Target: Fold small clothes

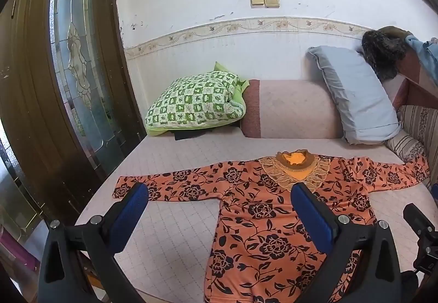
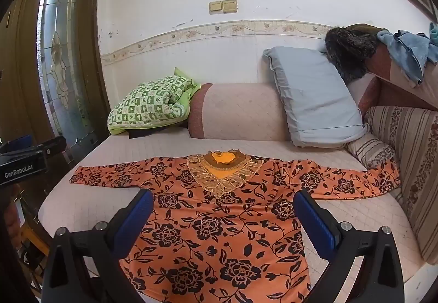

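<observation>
An orange long-sleeved top with black flowers [image 1: 260,209] [image 2: 219,220] lies spread flat on the pink quilted seat [image 1: 169,242] [image 2: 90,209], collar toward the wall and both sleeves stretched out sideways. My left gripper [image 1: 219,190] hovers open above the top's left half, nothing between its blue pads. My right gripper [image 2: 223,194] hovers open over the chest of the top, also with nothing between its pads. The right gripper's body [image 1: 421,231] shows at the right edge of the left wrist view; the left gripper's body [image 2: 24,160] shows at the left edge of the right wrist view.
A green checked cushion [image 1: 194,103] [image 2: 150,105], a pink bolster [image 1: 290,111] [image 2: 238,111] and a pale blue pillow [image 1: 353,94] [image 2: 314,100] line the back. A striped sofa backrest [image 2: 410,166] bounds the right. A wooden glass door [image 1: 74,70] stands left.
</observation>
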Tool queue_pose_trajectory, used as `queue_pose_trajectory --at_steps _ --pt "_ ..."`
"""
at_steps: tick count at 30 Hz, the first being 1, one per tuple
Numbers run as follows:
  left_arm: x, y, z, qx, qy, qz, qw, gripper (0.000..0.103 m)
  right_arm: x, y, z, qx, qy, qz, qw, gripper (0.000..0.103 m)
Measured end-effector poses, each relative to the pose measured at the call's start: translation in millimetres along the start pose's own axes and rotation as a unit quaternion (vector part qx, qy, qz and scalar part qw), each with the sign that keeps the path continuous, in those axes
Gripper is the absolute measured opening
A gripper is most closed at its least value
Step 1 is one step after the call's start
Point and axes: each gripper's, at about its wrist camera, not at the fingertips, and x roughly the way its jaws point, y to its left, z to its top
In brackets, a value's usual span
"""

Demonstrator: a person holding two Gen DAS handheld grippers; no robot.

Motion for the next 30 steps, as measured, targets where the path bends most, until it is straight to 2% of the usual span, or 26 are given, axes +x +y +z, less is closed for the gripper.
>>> queue_pose_trajectory --at_steps 30 --pt "21 8 -3 -0.01 0.018 0.016 0.9997 0.103 16 4 -3 0.0 0.013 -0.002 1.0 0.103"
